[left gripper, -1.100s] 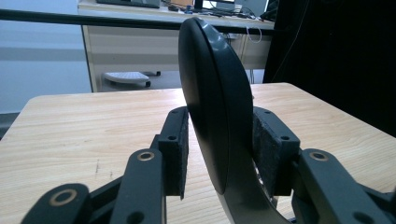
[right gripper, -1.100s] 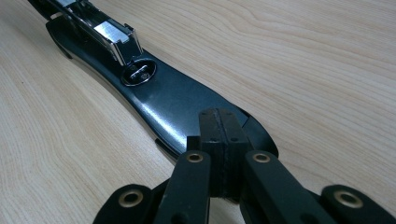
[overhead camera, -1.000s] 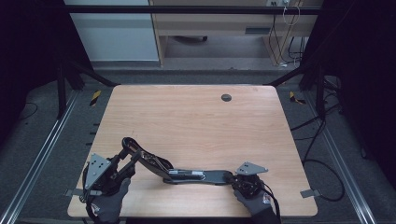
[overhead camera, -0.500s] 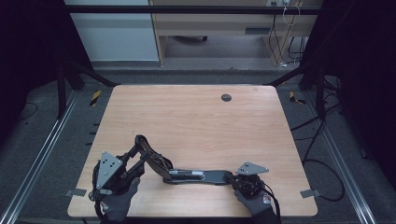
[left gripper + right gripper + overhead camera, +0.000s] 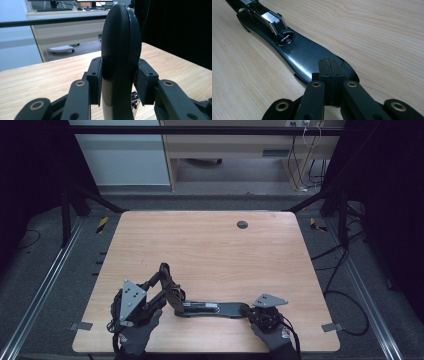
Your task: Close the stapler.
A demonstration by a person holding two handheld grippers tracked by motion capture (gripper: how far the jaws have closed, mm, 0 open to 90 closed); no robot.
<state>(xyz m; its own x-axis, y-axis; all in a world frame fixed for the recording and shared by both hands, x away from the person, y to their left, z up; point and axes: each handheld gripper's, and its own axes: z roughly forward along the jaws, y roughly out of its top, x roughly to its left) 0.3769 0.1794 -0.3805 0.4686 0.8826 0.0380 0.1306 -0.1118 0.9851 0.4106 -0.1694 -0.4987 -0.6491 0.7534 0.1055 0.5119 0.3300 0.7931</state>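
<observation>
- Since a second ago, the left gripper (image 5: 159,292) has swung the stapler's upper arm (image 5: 120,50) up and inward.
- Its pads are clamped on that dark, rounded arm.
- The right gripper (image 5: 250,309), jaws pressed together, rests on the stapler base (image 5: 299,53), which lies flat near the wooden table's (image 5: 210,245) front edge.

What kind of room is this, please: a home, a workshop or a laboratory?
Probably a laboratory or office set up for recording: a bare wooden table stands inside a dark metal frame, loose cables lie on the grey floor, and a desk stands behind.
</observation>
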